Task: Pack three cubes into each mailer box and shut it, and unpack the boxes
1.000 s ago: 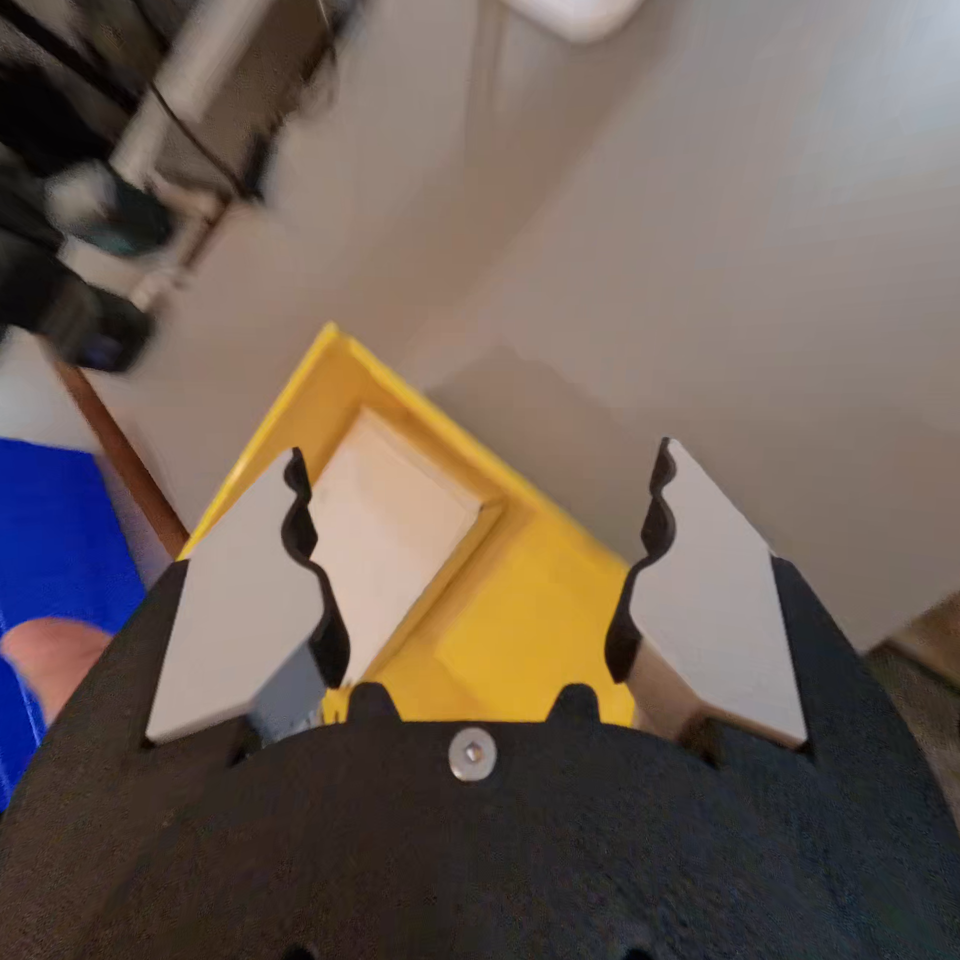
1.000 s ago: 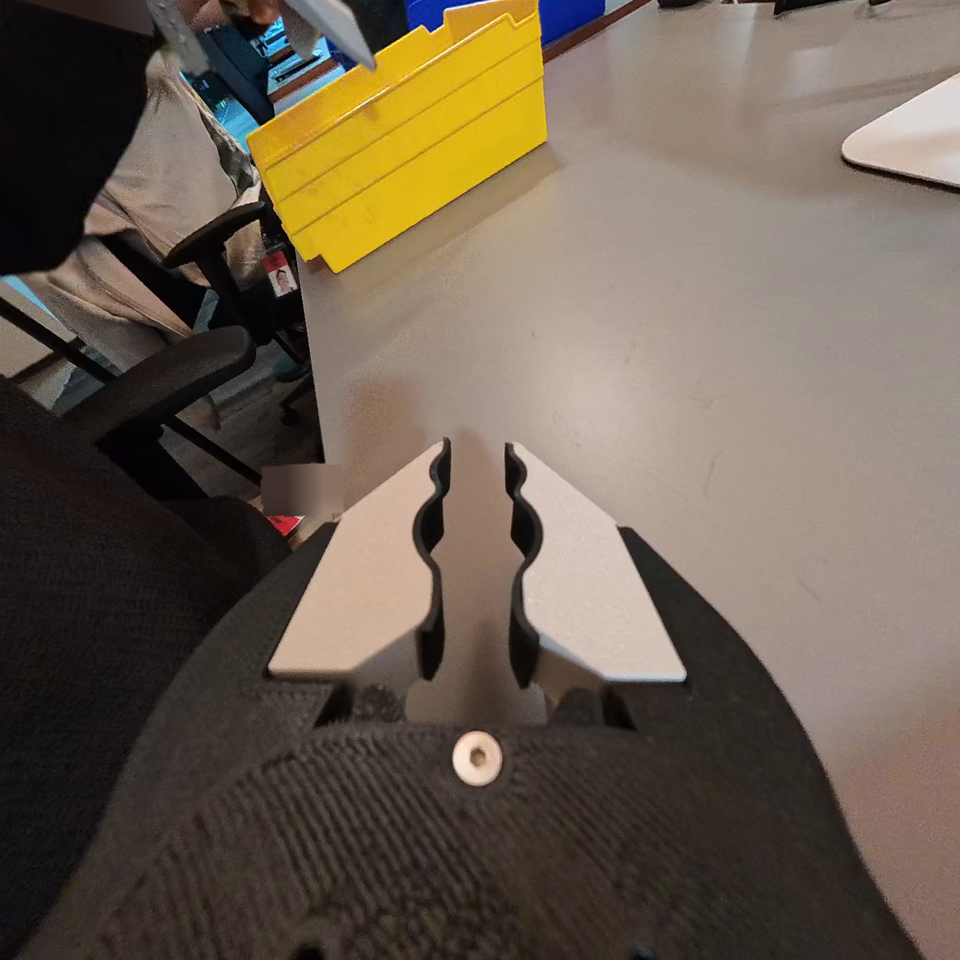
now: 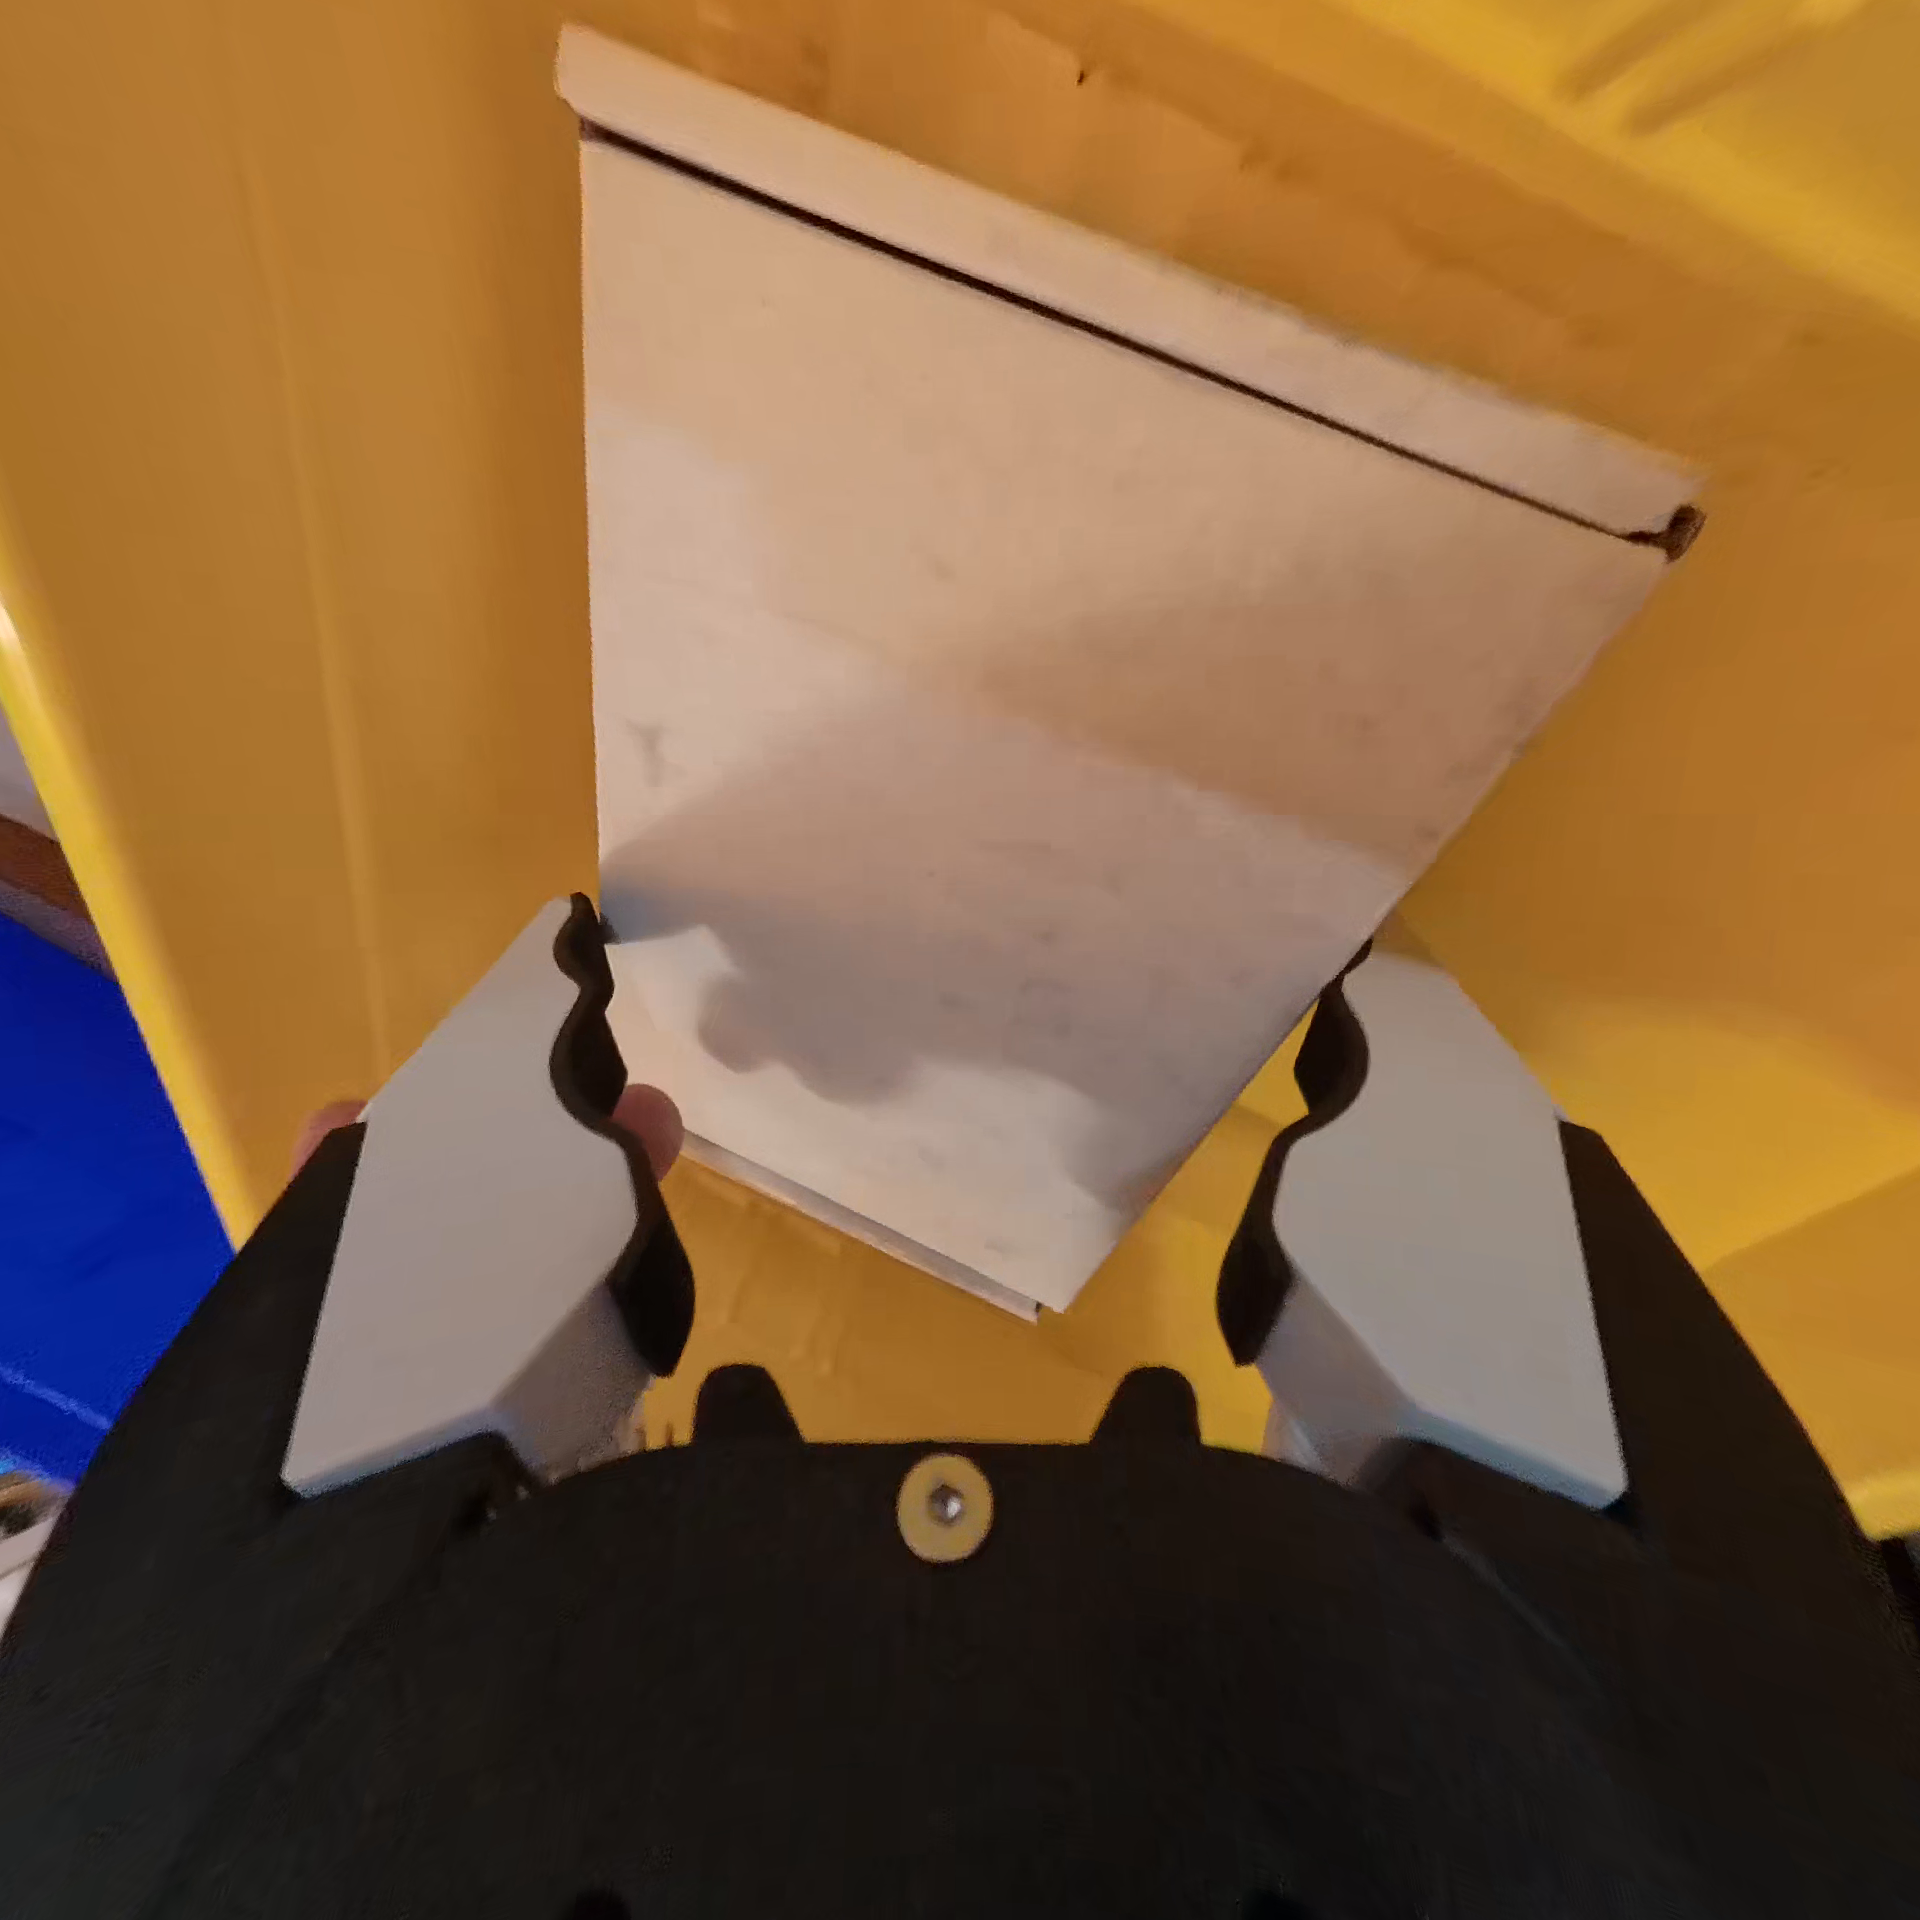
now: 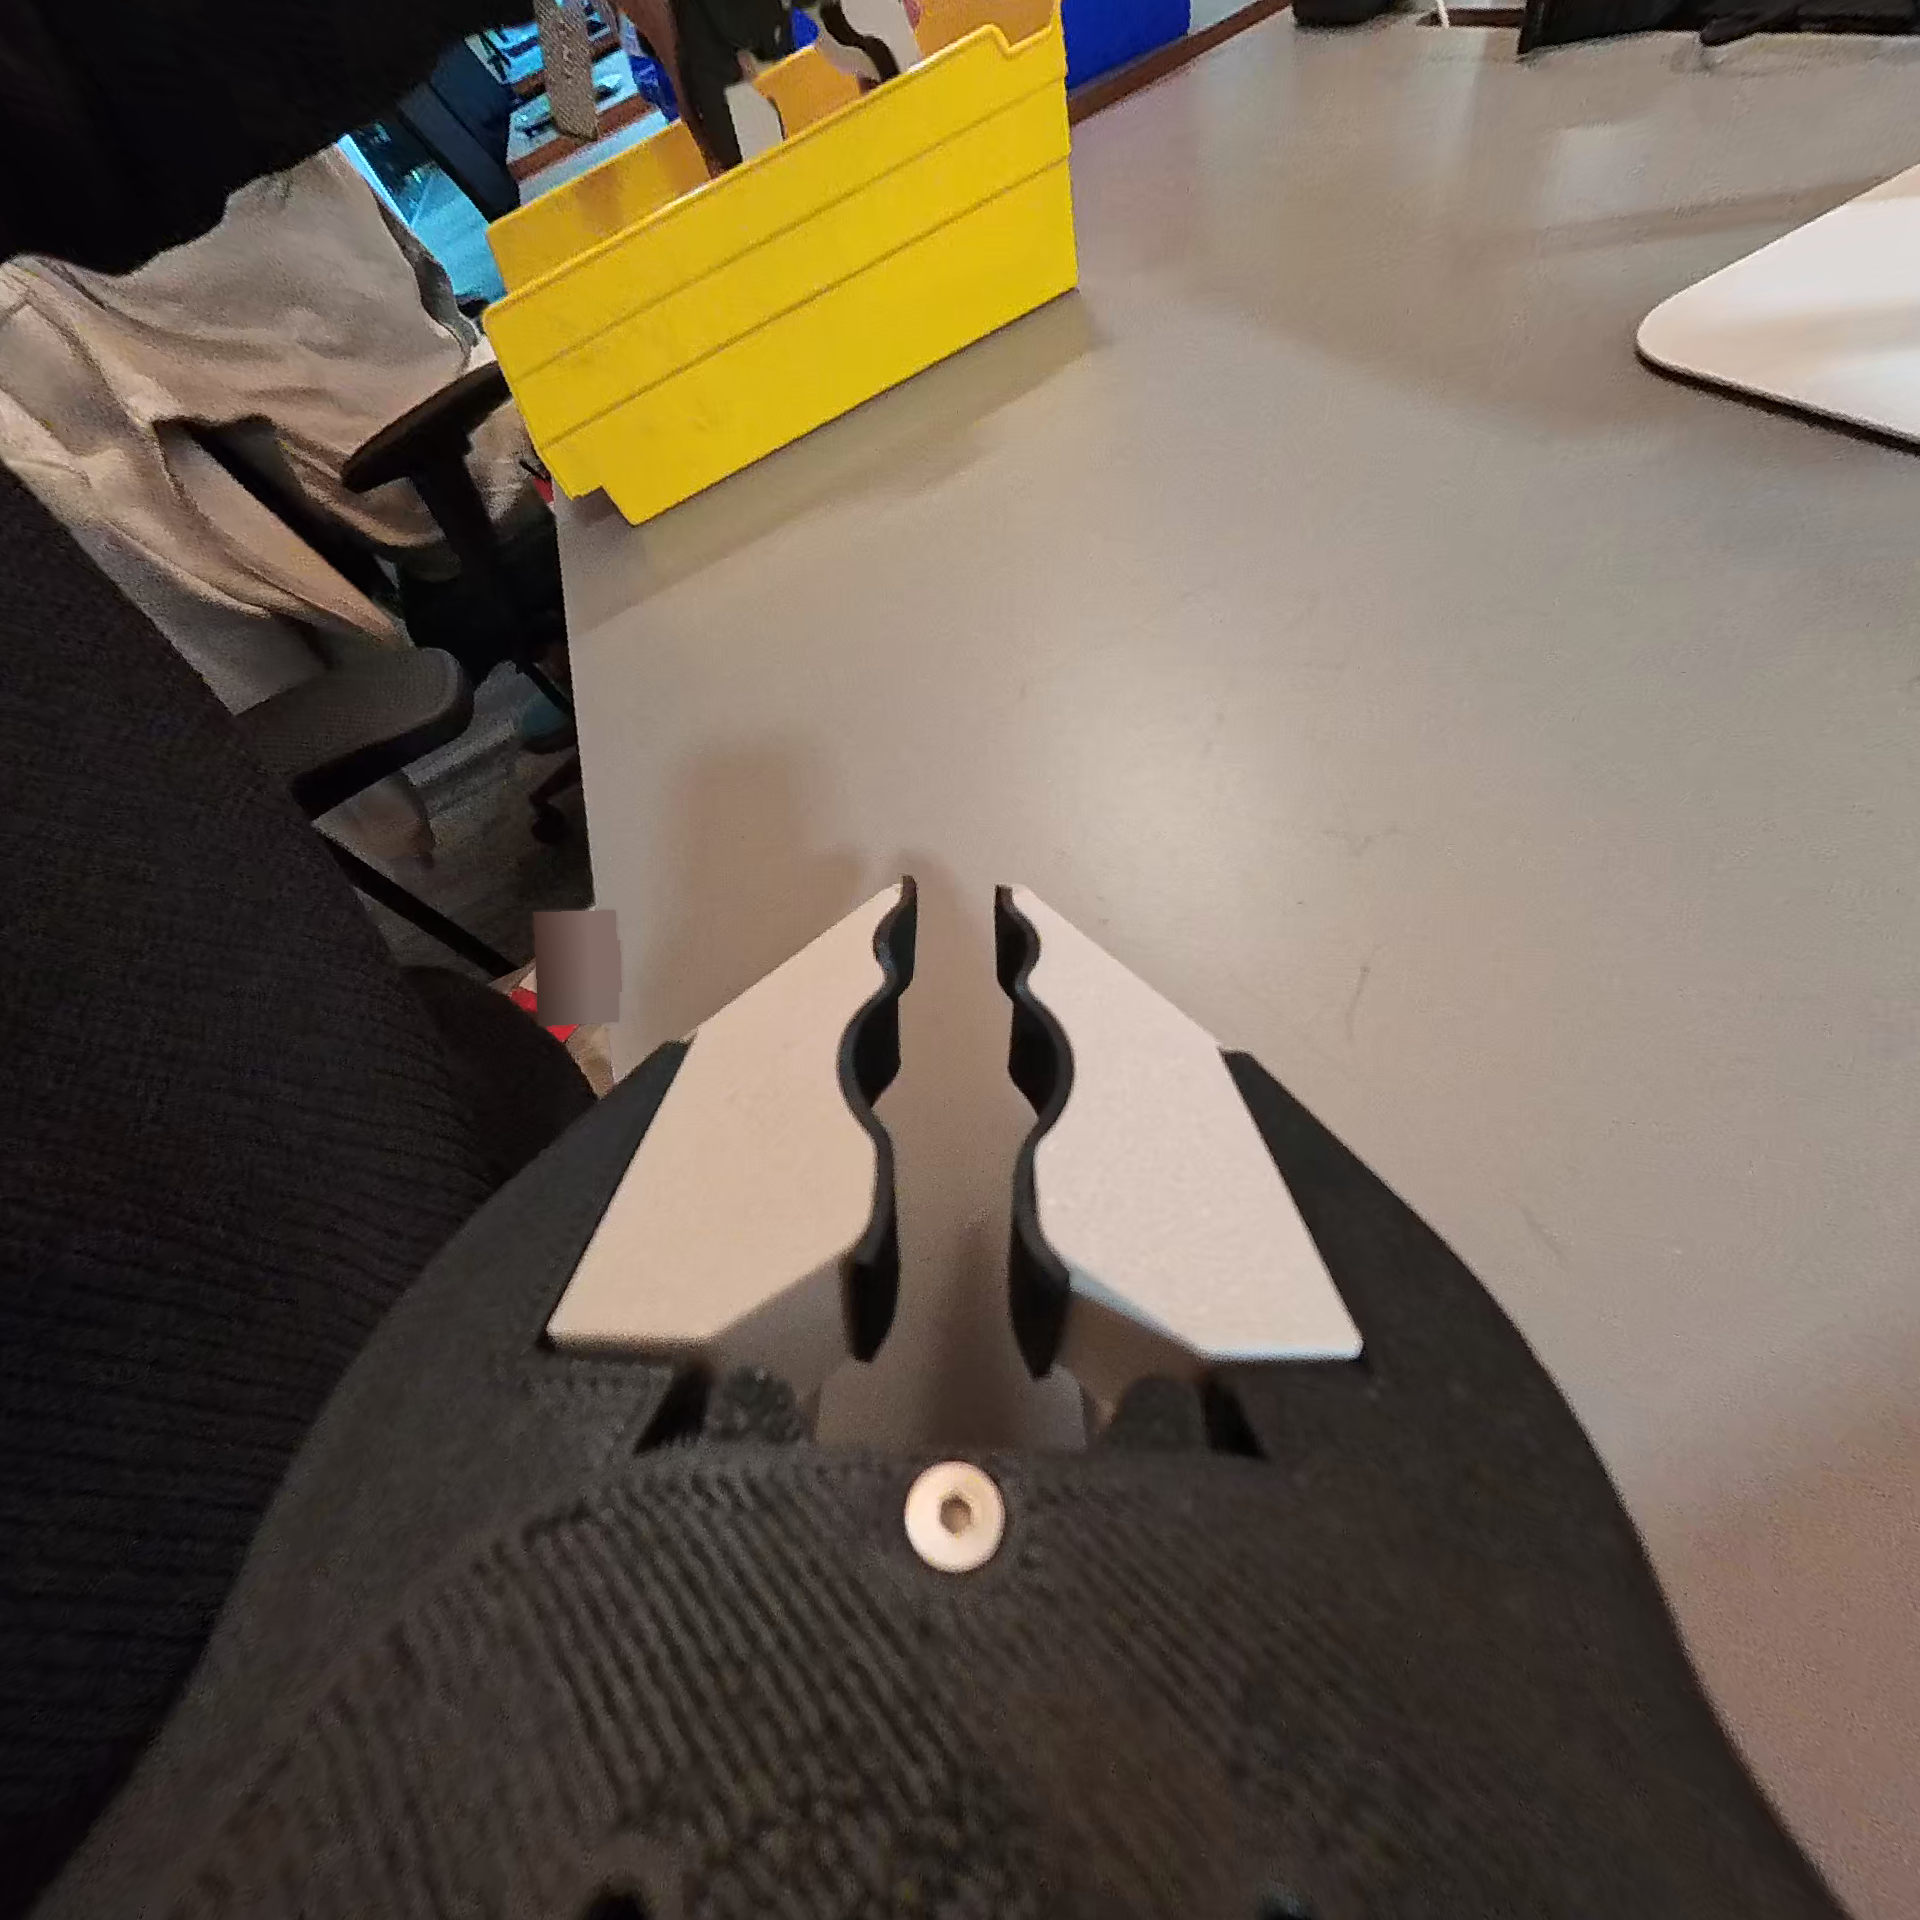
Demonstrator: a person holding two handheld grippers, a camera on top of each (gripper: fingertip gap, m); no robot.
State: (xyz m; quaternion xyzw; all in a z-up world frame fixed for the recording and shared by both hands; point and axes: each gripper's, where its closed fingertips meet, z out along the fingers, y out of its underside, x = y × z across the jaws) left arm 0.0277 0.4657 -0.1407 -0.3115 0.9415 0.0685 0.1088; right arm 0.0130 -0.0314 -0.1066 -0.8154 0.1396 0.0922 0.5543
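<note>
A grey table [image 4: 1351, 675] carries a yellow bin [image 4: 790, 312] near its far left edge and a white board [image 4: 1808, 322] at the right.

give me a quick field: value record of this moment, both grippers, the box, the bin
left gripper: open, jaws wide either side of the mailer box's near end, not closed on it
mailer box: white, shut, lying inside the bin
yellow bin: on the grey table near its edge
right gripper: nearly closed, narrow gap, holding nothing, over bare table
cubes: none visible
</note>
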